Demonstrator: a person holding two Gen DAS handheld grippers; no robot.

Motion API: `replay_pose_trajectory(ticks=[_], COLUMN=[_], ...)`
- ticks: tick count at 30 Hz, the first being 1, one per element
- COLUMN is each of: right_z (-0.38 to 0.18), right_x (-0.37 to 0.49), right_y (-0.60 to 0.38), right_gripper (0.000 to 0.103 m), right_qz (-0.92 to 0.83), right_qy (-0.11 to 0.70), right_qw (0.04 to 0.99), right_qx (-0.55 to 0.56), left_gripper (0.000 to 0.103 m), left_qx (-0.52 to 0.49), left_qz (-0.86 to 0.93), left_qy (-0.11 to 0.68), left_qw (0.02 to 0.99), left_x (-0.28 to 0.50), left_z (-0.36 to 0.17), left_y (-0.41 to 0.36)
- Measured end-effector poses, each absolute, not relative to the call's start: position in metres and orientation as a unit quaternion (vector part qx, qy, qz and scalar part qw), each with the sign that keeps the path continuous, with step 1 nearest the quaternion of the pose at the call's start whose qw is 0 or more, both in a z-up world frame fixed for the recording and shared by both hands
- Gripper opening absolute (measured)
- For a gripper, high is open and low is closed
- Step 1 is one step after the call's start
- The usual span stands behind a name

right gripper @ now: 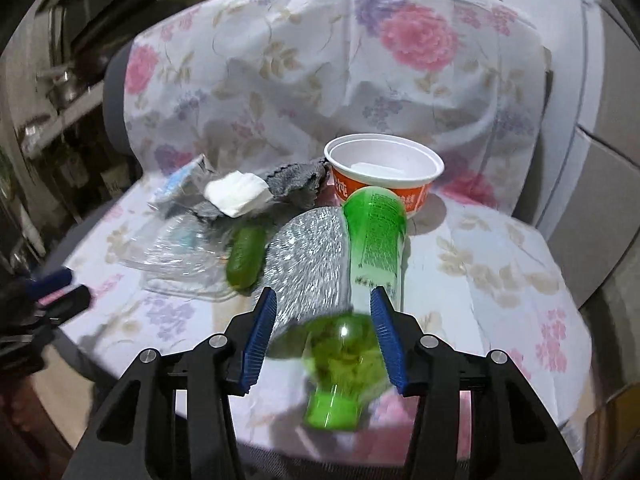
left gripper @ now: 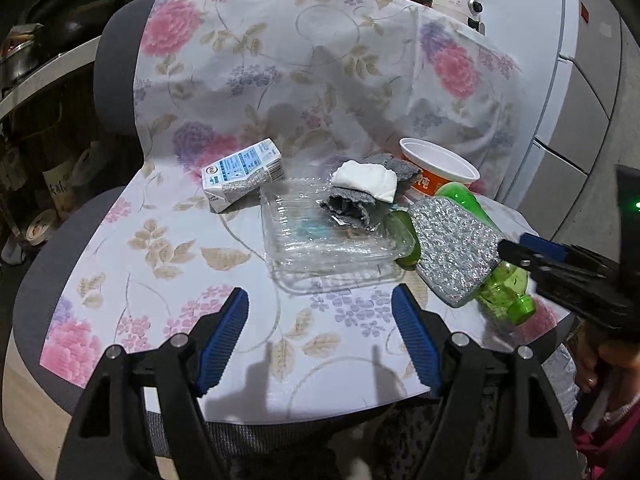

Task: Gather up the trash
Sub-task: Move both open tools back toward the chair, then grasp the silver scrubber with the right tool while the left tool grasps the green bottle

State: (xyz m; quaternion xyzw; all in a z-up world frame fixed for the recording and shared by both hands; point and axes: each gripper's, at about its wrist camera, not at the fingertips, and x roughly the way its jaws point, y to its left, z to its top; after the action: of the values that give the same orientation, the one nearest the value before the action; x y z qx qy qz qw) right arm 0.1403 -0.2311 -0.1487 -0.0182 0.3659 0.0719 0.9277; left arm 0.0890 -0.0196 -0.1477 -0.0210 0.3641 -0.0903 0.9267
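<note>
A grey chair (left gripper: 116,32) draped with a floral cloth (left gripper: 256,60) filled the scene. Dim shelves (left gripper: 36,88) of pots stood left; pale cabinets (left gripper: 580,92) stood right.

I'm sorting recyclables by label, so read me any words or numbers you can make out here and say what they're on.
"炖": one white character on the orange cup; the rest of its print is cut off.
Milk carton: blue and white panel print, too small to read.
Green bottle: dark label text, too blurred to read.
Nothing else legible.
</note>
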Motion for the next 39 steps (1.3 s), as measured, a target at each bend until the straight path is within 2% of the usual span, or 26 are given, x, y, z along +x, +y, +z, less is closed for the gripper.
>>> replay_pose_trajectory(ticks=[3,8,11,13,28,39], right_z=[-0.153,-0.154,-0.156,-0.154,-0.057,-0.081], right_x=[0.146,0.148,0.153,0.157,0.096,0.072], right_y=[-0.219,-0.195,-0.184,-0.182,-0.241,-0.314], right_gripper=[0.050,0.044,0.032,0.007,0.006,0.007], right_qz=[0.069,0.097,0.102,0.101,0.084,-0.001], right_qy=[0.367,0.369,0.372,0.367,0.203,0.214], right_qw=[0.926,0.921,0.919,0.922,0.975,0.977], right_qx=[-0.046,-0.072,-0.078,-0.072,-0.028,-0.017], left_gripper=[0.072,0.072,0.072,0.072,0.072,0.072], left_qx=[-0.023,-0.032,-0.035,-0.034,-0.019,0.012], left_qz=[-0.085,-0.074,-0.071,-0.069,-0.071,-0.175], left_qy=[0.365,0.366,0.366,0.365,0.358,0.369], left_qw=[0.927,0.927,0.927,0.928,0.931,0.913], left_x=[0.090,0.093,0.094,0.093,0.109,0.122], left_z=[-0.149,-0.149,-0.148,-0.147,-0.132,-0.136], left_y=[-0.016,-0.007,-0.003,-0.003,-0.015,-0.105])
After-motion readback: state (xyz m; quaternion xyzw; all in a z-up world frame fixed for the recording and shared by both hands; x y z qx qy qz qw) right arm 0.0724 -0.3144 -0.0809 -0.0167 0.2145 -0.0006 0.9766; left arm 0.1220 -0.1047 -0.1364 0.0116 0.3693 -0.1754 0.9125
